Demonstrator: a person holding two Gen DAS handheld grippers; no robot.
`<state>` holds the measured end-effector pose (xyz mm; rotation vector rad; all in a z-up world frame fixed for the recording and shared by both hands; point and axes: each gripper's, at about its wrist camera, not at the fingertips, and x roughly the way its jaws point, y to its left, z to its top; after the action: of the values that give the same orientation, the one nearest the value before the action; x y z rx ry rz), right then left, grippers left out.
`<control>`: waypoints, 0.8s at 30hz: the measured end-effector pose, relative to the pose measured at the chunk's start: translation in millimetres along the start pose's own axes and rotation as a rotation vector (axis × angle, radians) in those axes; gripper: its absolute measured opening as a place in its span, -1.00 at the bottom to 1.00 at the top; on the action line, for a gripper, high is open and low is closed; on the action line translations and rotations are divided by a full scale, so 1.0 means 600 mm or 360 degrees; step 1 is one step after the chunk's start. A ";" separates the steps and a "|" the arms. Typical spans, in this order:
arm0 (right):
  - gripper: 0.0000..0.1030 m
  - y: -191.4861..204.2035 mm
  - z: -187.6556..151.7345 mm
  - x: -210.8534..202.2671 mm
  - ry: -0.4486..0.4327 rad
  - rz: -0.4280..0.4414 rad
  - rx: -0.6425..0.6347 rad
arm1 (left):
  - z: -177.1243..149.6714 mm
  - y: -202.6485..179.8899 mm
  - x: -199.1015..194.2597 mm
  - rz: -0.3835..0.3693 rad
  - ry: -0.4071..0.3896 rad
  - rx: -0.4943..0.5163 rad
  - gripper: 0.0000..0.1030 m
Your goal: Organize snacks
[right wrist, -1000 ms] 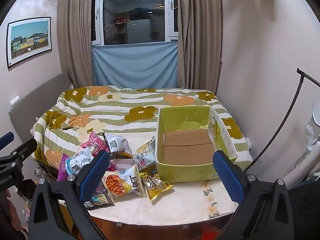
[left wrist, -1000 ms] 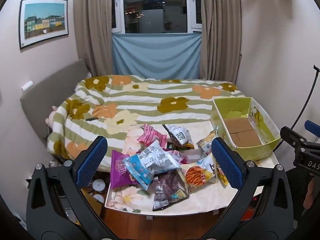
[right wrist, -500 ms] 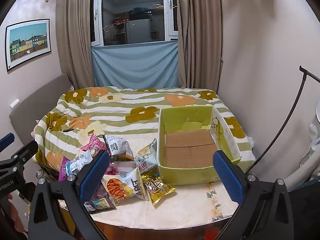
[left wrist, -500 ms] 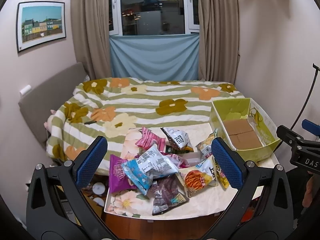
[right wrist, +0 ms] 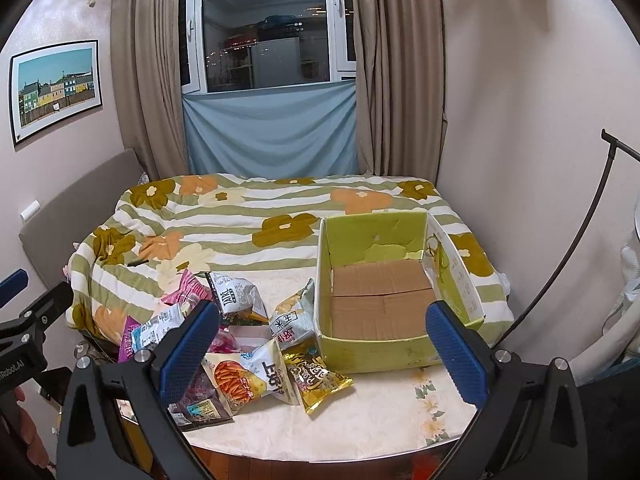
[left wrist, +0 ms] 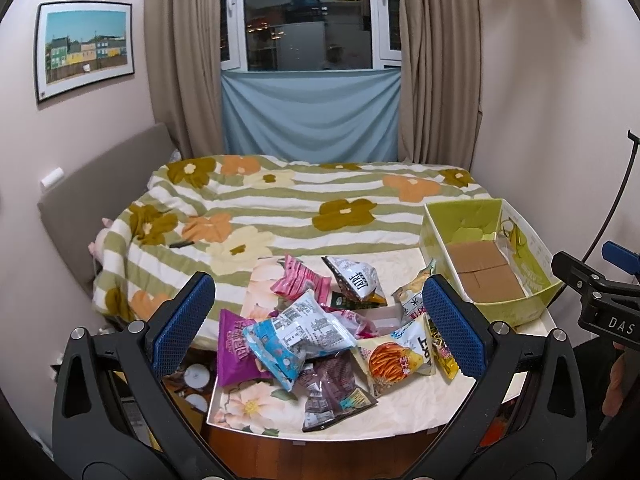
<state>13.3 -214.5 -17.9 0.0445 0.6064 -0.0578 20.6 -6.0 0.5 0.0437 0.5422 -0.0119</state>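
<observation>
Worktop (right wrist: 360, 420): pale floral surface set against the foot of a bed (left wrist: 280, 200) with a striped flower quilt.

Box (right wrist: 380, 354): green cardboard, open top, at the worktop's far right corner. Contents: none visible; bare brown floor flaps.

Snack bags (left wrist: 320, 336): loose overlapping heap on the worktop's left half, none yet in the box.
- purple bag (left wrist: 234, 354), left edge of heap
- blue-and-white bag (left wrist: 296, 336), lying on top of the purple one
- pink bag (left wrist: 300, 280) and silver bag (left wrist: 356, 280), far side
- orange-stick bag (right wrist: 250, 378), near side
- gold bag (right wrist: 316, 376), just beside the box's near wall

Left hand-held gripper (left wrist: 316, 328): jaws spread wide, holding nothing, above the heap.
Right hand-held gripper (right wrist: 320, 344): jaws spread wide, holding nothing, facing the box and the heap's right edge.

Progress, judged: nothing sorted; every bag remains to be moved.
</observation>
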 end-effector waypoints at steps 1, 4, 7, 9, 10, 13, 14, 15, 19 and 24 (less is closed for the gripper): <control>0.99 0.001 0.002 0.000 0.0000 -0.0001 -0.0002 | 0.000 0.000 0.000 0.0001 0.0000 0.0000 0.99; 0.99 -0.001 0.000 0.000 0.0001 0.0002 0.0005 | 0.000 0.000 0.000 0.0001 0.0002 -0.0002 0.99; 0.99 0.000 0.003 0.000 0.0001 0.0005 0.0004 | 0.000 -0.001 0.000 0.0000 0.0001 -0.0001 0.99; 0.99 0.000 0.004 0.000 0.0001 0.0006 0.0004 | 0.000 -0.001 0.000 0.0001 0.0001 0.0001 0.99; 0.99 0.001 0.006 0.000 0.0000 0.0006 0.0004 | 0.000 -0.001 0.000 0.0000 0.0001 0.0000 0.99; 0.99 -0.001 0.004 0.000 0.0002 0.0006 0.0006 | 0.000 0.000 0.000 0.0002 0.0001 0.0002 0.99; 0.99 -0.001 0.004 0.001 0.0003 0.0006 0.0007 | 0.000 0.000 0.000 0.0001 0.0000 0.0001 0.99; 0.99 -0.001 0.003 0.000 0.0003 0.0006 0.0006 | 0.000 0.000 0.000 0.0002 0.0000 0.0000 0.99; 0.99 -0.001 0.005 0.000 0.0000 0.0007 0.0007 | 0.000 -0.001 0.000 0.0002 0.0001 -0.0002 0.99; 0.99 -0.002 0.004 0.001 0.0001 0.0008 0.0009 | 0.001 -0.001 0.000 0.0002 0.0001 0.0001 0.99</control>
<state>15.2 -216.0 -16.1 0.0515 0.6069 -0.0545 21.1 -6.8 0.8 0.0446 0.5429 -0.0109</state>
